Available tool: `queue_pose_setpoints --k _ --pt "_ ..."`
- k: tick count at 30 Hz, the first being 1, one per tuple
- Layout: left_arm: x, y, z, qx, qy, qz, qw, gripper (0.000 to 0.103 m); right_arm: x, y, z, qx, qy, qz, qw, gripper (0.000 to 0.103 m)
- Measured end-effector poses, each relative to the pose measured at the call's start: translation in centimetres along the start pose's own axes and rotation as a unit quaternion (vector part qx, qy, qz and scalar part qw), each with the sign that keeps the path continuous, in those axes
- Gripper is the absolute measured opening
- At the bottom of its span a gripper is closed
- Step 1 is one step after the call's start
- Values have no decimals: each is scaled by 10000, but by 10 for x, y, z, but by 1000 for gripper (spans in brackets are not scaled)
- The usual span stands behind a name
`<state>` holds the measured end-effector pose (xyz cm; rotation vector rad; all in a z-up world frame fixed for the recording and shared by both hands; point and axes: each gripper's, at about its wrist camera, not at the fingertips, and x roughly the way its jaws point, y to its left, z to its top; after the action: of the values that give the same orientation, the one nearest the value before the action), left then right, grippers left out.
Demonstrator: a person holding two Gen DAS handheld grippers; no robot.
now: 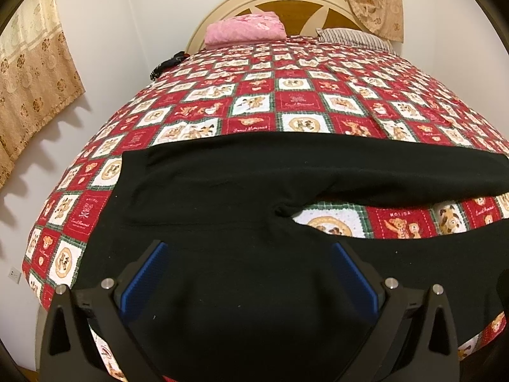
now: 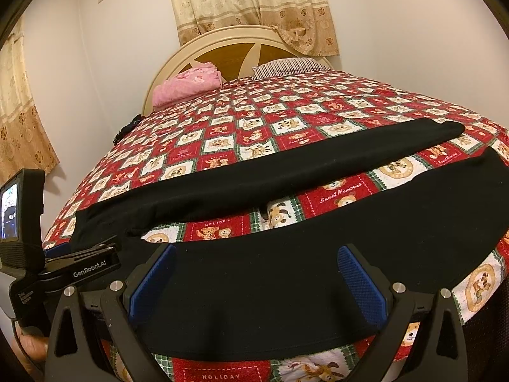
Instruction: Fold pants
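Black pants (image 1: 229,184) lie spread flat on the red patchwork bedspread (image 1: 286,95), waist to the left and the two legs running right with a gap between them. My left gripper (image 1: 248,254) is open, its blue pads over the pants' seat near the near edge. The pants also show in the right wrist view (image 2: 286,172). My right gripper (image 2: 254,261) is open over the near leg, pads on either side of the cloth, holding nothing. The left gripper's body (image 2: 76,264) shows at the left of the right wrist view.
A pink folded blanket (image 1: 245,27) and a striped pillow (image 1: 353,36) lie by the cream headboard (image 1: 270,0). A dark item (image 1: 167,63) sits at the bed's far left edge. Beige curtains (image 2: 251,3) hang behind. White walls close in on both sides.
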<state>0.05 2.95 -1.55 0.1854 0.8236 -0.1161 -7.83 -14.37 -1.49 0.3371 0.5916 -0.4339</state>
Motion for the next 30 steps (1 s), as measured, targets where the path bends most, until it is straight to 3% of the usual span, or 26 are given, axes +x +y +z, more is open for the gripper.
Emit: queue_pose_setpoints --k 20,24,30 --pt "12 17 2 -33 163 -34 9999 103 17 -4 9 -37 137 91 9999 102" --pt "13 58 8 -257 93 -250 9993 103 31 -7 18 -237 286 235 9990 102" --pt "36 150 42 -647 101 -99 9978 103 50 -11 41 -404 326 291 9982 102"
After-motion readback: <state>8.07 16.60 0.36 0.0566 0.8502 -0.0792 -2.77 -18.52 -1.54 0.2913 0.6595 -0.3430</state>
